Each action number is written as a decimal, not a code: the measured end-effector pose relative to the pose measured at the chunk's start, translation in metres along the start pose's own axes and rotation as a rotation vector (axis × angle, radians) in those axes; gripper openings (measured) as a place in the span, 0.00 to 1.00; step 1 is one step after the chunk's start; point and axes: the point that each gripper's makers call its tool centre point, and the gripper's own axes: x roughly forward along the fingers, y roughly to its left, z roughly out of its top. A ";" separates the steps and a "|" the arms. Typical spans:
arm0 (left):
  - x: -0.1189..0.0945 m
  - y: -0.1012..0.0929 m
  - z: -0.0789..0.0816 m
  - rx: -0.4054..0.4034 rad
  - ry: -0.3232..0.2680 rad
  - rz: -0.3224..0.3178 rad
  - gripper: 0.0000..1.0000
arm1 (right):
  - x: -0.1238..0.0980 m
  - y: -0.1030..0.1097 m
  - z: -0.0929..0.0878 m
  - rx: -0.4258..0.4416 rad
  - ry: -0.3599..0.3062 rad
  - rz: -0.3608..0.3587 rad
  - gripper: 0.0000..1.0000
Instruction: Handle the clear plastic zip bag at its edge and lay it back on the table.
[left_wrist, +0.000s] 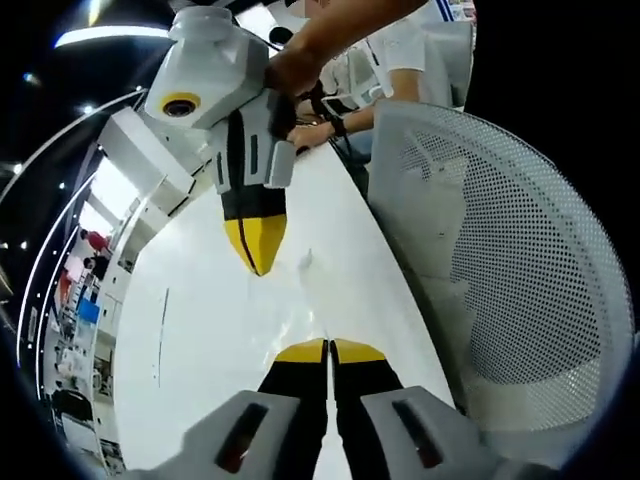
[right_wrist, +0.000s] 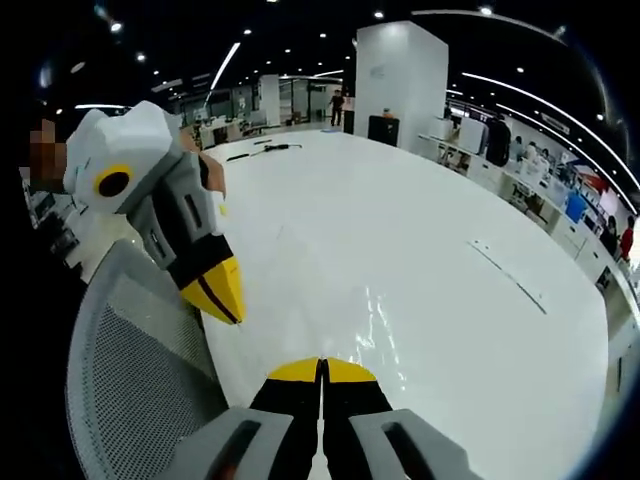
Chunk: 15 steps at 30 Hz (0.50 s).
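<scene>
The clear plastic zip bag (left_wrist: 300, 322) is almost invisible and shows only as faint glints over the white table (left_wrist: 220, 330). In the left gripper view my left gripper (left_wrist: 328, 345) has its yellow-tipped jaws pressed together at the bag's near edge. My right gripper (left_wrist: 258, 262) comes in from above, held by a person's hand, tips together at the bag's far side. In the right gripper view the right gripper (right_wrist: 322, 365) is shut, with the bag's sheen (right_wrist: 378, 318) just beyond its tips. The left gripper (right_wrist: 226, 292) hangs at the left, above the table's edge.
A white mesh chair back (left_wrist: 500, 270) stands close against the table's edge (right_wrist: 130, 380). Seated people (left_wrist: 400, 60) are at the table's far end. A thin strip (right_wrist: 510, 275) and dark cables (right_wrist: 265, 150) lie on the wide white table (right_wrist: 420, 220).
</scene>
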 end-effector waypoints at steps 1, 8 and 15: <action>0.000 0.000 0.000 0.000 0.000 0.001 0.00 | 0.001 0.001 0.000 0.000 -0.002 0.000 0.00; -0.001 0.002 -0.001 -0.004 0.003 0.008 0.00 | 0.001 0.001 0.001 0.005 -0.016 -0.007 0.00; -0.001 0.005 0.006 0.004 -0.006 0.026 0.00 | -0.008 0.003 0.011 -0.010 -0.046 -0.013 0.00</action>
